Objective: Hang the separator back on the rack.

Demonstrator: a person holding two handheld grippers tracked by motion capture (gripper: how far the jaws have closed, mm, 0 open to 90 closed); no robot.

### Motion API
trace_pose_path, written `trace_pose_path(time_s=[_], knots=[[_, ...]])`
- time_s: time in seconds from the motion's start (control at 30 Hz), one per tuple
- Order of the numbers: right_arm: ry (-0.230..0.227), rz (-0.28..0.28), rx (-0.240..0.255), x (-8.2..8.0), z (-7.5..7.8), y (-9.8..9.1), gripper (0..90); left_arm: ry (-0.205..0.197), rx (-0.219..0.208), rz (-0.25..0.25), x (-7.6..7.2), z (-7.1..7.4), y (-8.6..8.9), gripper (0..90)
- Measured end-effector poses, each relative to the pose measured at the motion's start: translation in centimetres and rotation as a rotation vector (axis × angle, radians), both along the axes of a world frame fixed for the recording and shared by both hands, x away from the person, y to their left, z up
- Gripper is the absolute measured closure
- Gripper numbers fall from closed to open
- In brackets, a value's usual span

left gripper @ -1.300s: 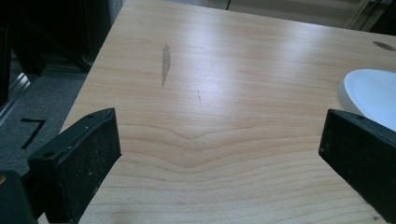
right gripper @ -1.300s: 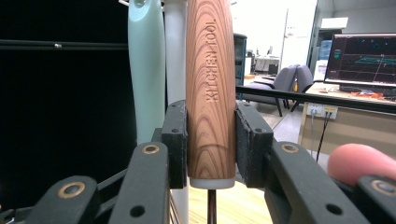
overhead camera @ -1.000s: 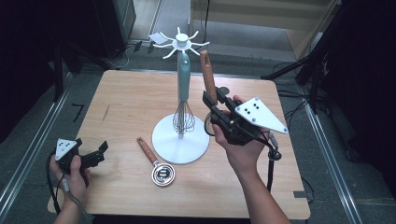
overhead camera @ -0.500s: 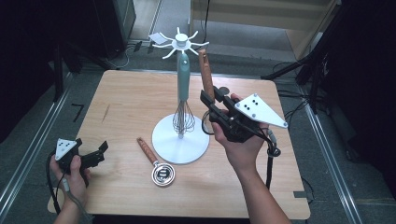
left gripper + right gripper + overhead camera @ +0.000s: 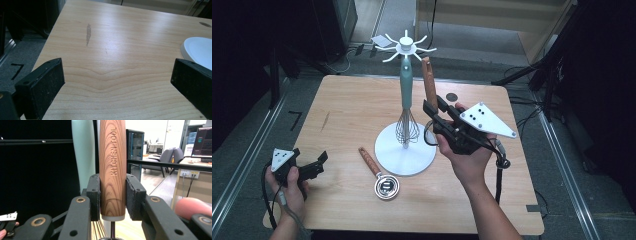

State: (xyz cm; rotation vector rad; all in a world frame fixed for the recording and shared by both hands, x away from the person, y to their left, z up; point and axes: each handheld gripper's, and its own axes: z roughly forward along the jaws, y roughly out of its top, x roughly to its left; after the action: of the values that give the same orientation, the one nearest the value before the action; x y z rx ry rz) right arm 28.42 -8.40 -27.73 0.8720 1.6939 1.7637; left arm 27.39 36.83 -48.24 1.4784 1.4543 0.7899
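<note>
1. Nothing much has shifted since the earlier frames: your right gripper (image 5: 432,107) holds the same spot beside the white stand (image 5: 405,148), and your left gripper (image 5: 319,162) keeps to the table's near-left corner, well apart from the stand.
2. Your right tongs are closed partway, both pads pressing the sides of the wooden handle (image 5: 112,167) marked "KITCHEN TOOL"; the grip sits low on the handle, just above its pale end cap.
3. That wooden-handled utensil stands upright, just beside the stand's pale green post (image 5: 83,155) on its right side as the high view shows it, with the handle top (image 5: 428,75) reaching up near the hook crown (image 5: 405,47).
4. A whisk (image 5: 406,127) hangs against the post, over the stand's round base.
5. Your left tongs stand wide open with bare table (image 5: 112,50) between the jaws, holding and touching nothing; the stand's base edge shows at their far right.
6. A second wooden-handled utensil (image 5: 377,172) lies flat on the table, its metal head touching or just off the near rim of the stand's base.
</note>
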Motion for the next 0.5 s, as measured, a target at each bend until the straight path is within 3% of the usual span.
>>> trace_pose_path(time_s=[0.2, 0.33, 0.5], knots=[[-0.022, -0.003, -0.02, -0.25, -0.03, 0.49, 70.3, 0.0, 0.0, 0.0, -0.02, 0.01, 0.01, 0.0], [-0.006, -0.009, -0.017, -0.14, -0.02, 0.56, 69.8, 0.001, -0.002, -0.001, -0.02, 0.01, 0.01, 0.0], [0.018, 0.001, 0.008, 0.08, 0.14, 0.4, 59.6, 0.001, -0.003, -0.001, -0.02, 0.01, 0.02, 0.0]])
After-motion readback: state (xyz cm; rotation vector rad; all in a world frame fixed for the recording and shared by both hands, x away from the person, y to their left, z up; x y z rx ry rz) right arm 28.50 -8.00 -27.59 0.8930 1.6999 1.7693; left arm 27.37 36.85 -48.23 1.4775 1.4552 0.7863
